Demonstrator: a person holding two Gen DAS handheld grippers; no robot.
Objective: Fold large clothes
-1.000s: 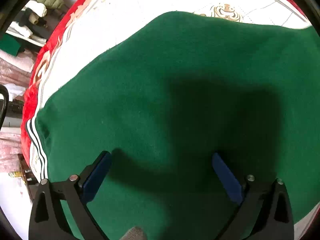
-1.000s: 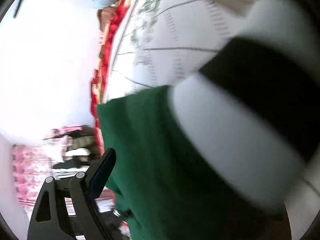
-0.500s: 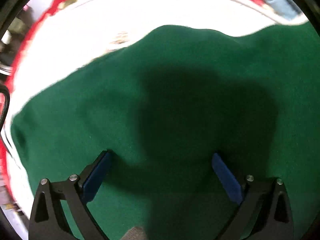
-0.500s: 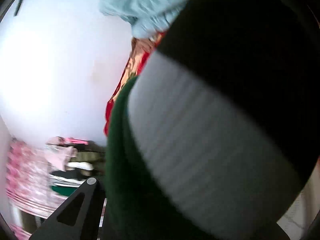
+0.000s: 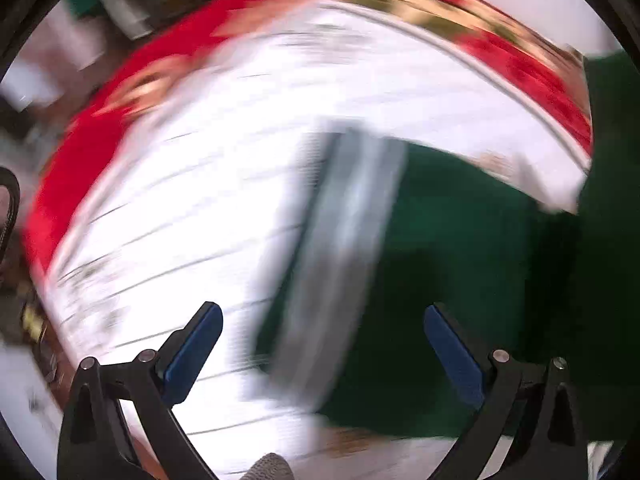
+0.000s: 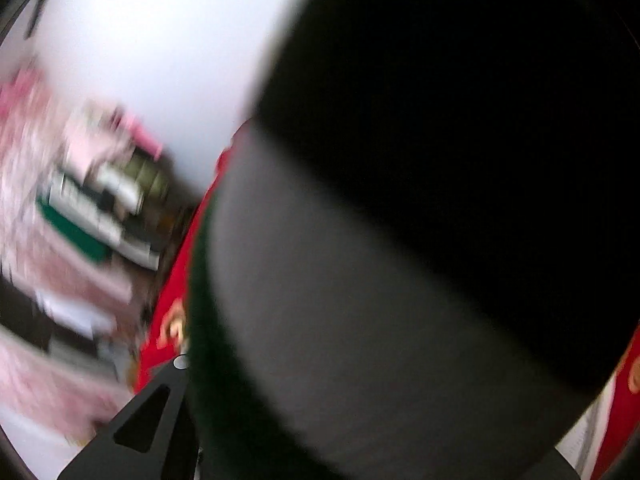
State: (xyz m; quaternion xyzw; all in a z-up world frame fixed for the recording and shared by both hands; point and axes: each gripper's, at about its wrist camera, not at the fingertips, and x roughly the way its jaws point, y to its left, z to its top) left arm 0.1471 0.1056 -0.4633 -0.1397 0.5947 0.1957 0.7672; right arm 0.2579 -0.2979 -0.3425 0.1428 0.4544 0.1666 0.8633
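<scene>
In the left wrist view a dark green garment (image 5: 460, 280) with a grey-white striped band (image 5: 344, 240) along its edge lies blurred on a white bed cover (image 5: 192, 168). Part of the green cloth hangs at the right edge. My left gripper (image 5: 320, 316) stands open above the striped edge, and its blue pads (image 5: 196, 340) touch nothing. In the right wrist view the garment's pale band (image 6: 360, 320) and black band (image 6: 460, 120) fill the frame. My right gripper (image 6: 320, 408) is shut on that cloth, and only one finger's base (image 6: 152, 412) shows.
A red patterned border (image 5: 100, 132) runs round the bed cover. Beyond the bed, stacked clothes and shelves (image 6: 92, 208) stand blurred against a white wall (image 6: 160, 40). A gloved fingertip (image 5: 268, 468) shows at the bottom of the left wrist view.
The right gripper's jaws closed on the garment's striped band and lifted it toward the camera. The left gripper swung off the middle of the green cloth to its striped edge, still open.
</scene>
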